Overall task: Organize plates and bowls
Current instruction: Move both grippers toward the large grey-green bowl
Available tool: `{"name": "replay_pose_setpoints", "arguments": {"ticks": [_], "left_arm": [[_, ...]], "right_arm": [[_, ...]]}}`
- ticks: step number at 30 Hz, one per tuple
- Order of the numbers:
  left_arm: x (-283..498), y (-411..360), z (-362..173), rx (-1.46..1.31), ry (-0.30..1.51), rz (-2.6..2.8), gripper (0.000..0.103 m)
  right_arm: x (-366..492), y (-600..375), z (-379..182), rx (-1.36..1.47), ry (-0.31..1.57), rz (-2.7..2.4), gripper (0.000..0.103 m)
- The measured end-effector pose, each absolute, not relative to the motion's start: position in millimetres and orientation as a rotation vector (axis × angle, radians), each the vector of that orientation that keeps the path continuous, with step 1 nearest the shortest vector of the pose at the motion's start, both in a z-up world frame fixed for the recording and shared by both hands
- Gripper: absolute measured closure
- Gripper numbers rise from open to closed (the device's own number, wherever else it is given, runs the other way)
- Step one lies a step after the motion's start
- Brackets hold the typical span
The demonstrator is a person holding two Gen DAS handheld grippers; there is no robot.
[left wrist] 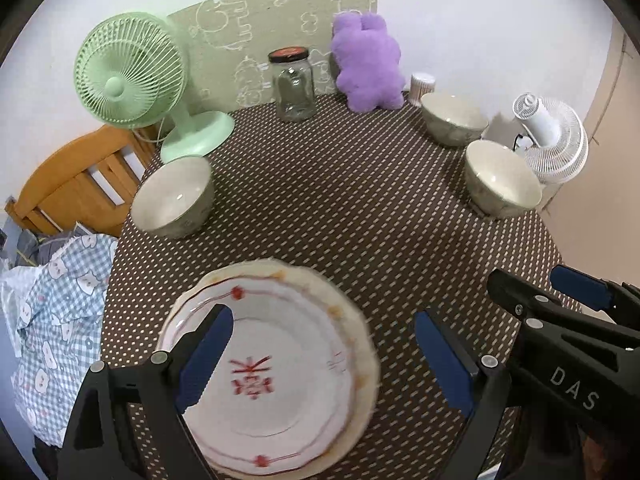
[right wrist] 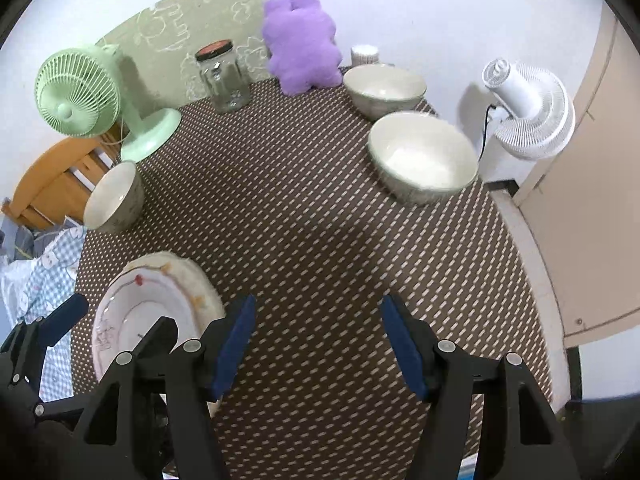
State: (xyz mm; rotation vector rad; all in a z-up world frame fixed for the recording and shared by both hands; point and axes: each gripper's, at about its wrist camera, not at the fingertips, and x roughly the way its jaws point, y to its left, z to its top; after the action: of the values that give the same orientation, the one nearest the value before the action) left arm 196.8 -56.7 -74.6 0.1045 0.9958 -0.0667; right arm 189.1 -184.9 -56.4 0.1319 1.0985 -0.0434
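While tongs (right wrist: 318, 344) gape, tablecloth (right wrist: 320, 240) seemingly bare.

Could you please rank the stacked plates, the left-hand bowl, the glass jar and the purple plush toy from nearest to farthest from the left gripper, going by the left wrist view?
1. Stacked plates: directly under the left gripper, at the table's near edge.
2. Left-hand bowl: mid-table, left side, beside the green fan.
3. Glass jar: back of the table, centre.
4. Purple plush toy: back, right of the jar; too close to the jar to separate confidently.
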Motion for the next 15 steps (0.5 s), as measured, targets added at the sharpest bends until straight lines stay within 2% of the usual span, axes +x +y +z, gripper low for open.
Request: {"name": "replay_pose_setpoints", "arguments": {"ticks": [15], "left_arm": [[251,-153,-74,0.005,0.982,-0.005,0.013]], "right_arm": [[255,-285,-46,0.063,1.060,0.039,0.034]]}}
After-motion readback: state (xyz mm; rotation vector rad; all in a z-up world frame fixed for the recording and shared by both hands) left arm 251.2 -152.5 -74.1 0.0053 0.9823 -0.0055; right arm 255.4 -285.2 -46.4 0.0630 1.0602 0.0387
